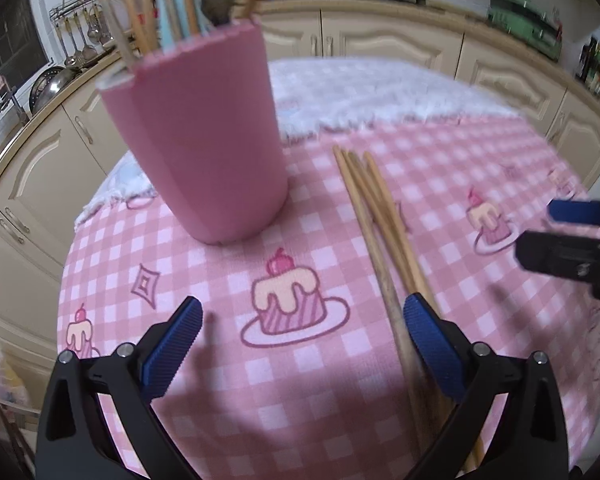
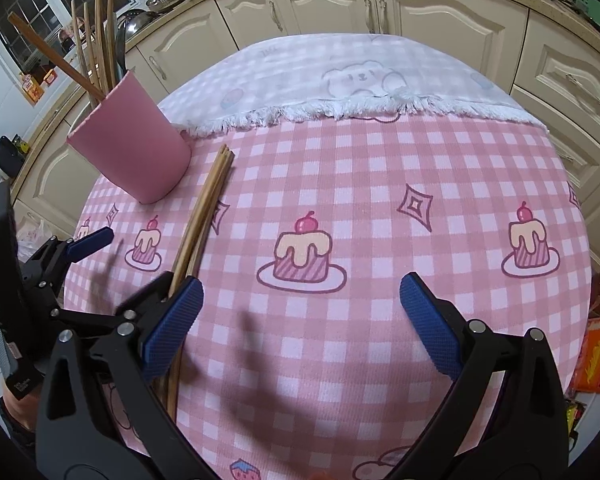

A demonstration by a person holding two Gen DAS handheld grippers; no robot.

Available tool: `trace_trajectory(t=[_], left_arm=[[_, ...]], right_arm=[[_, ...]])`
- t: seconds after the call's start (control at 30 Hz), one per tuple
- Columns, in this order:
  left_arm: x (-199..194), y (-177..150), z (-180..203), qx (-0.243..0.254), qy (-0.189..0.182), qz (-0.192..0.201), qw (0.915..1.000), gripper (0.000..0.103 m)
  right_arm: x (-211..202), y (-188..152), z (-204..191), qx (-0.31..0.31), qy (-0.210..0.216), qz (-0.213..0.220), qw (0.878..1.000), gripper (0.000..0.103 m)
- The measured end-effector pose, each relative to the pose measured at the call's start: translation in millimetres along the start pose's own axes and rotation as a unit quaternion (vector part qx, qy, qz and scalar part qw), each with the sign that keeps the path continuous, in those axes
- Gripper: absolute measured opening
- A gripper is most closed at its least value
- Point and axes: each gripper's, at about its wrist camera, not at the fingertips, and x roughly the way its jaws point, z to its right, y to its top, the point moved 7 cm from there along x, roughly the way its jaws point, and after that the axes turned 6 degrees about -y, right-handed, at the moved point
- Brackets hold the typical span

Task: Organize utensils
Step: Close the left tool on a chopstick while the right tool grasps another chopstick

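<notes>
A bundle of long wooden chopsticks (image 1: 380,220) was seen lying flat on the desk, on a pink checked tablecloth printed with cakes (image 1: 228,280), just to the right of a tall pink cylindrical utensil holder (image 1: 204,136) that already carried upright wooden sticks, a pale blue handle and a metal spoon. The long axis of the bundle ran away from both cameras, its far tips near the holder's base and its near ends passing under the grippers. Relative to the left gripper (image 1: 300,340), the bundle lay to the right, close beside the right-hand blue ribbed pad, with the nearest stretch hidden behind that finger; relative to the right gripper (image 2: 300,308), it lay to the left, passing behind the left-hand pad (image 2: 172,328). The left gripper was judged the nearer to the holder, while both sat about equally close to the chopsticks. The fingers of both grippers were spread wide and nothing was held between them; whether a pad brushed the wood could not be told. A white fringed cloth with a bear motif (image 2: 340,80) covered the far part of the desk. The next move was judged to call for shifting sideways so the bundle lay between the pads.
</notes>
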Motion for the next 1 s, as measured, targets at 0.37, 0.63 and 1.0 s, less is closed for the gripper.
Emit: trace_trajectory(t=[0.37,0.63,1.0], left_arm=[[-9.6,-12.7,-33.2,-0.010,-0.013,-0.005,0.9999,0.098],[-10.9,-19.0,-40.7,-0.015,-0.026,0.002,0.9995,0.098],[-12.7,-19.7,-48.3,-0.007,-0.020,-0.002,0.9998,0.098]], right_arm=[[17.1,-15.6,-40.4,-0.080,-0.020,-0.030,0.996,0.097],[24.7,-14.9,-50.5,-0.102,-0.056,-0.040,0.992,0.097],[30.0,-12.7,-48.7,-0.130,-0.092,-0.066,0.985,0.094]])
